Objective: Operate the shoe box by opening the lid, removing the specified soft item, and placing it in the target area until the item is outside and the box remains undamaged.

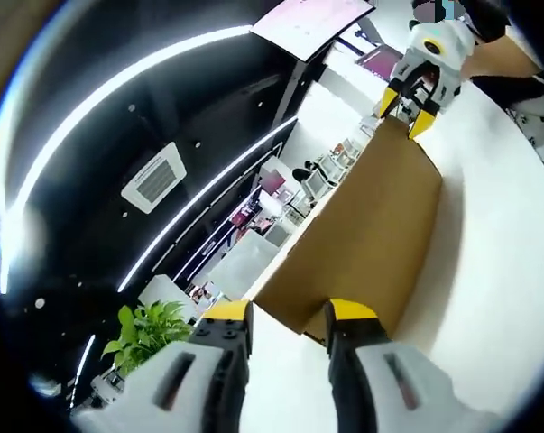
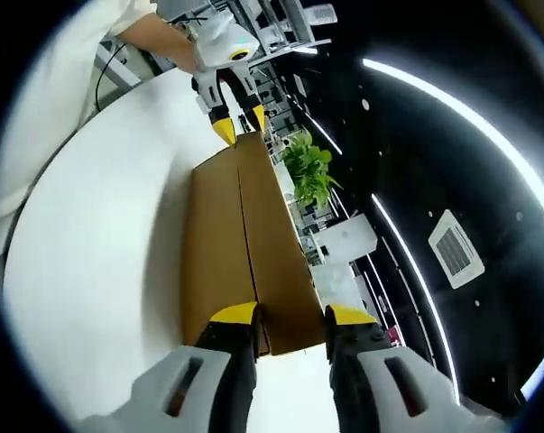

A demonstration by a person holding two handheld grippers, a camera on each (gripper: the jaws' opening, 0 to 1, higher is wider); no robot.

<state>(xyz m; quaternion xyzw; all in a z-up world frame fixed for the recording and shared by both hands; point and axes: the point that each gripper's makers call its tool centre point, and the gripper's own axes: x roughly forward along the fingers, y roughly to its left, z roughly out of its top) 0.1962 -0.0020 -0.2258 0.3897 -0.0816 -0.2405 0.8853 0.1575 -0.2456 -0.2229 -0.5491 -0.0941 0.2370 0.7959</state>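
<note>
A brown cardboard shoe box (image 1: 366, 221) lies on the white table (image 1: 497, 253) with its lid down. My left gripper (image 1: 290, 317) is open, its yellow-tipped jaws standing at the box's near end. At the far end is my right gripper (image 1: 409, 110), its tips on either side of the box's top edge. In the right gripper view the same box (image 2: 249, 244) runs away from my open right gripper (image 2: 291, 316), whose jaws stand at its near end. My left gripper (image 2: 240, 124) stands at the far end. The box's contents are hidden.
The white table (image 2: 100, 234) spreads wide beside the box. A potted green plant (image 2: 309, 171) stands beyond the table's edge, with office desks and shelves (image 1: 294, 189) behind. A person's arm (image 2: 154, 34) holds the far gripper. Strip lights (image 1: 118, 81) cross the dark ceiling.
</note>
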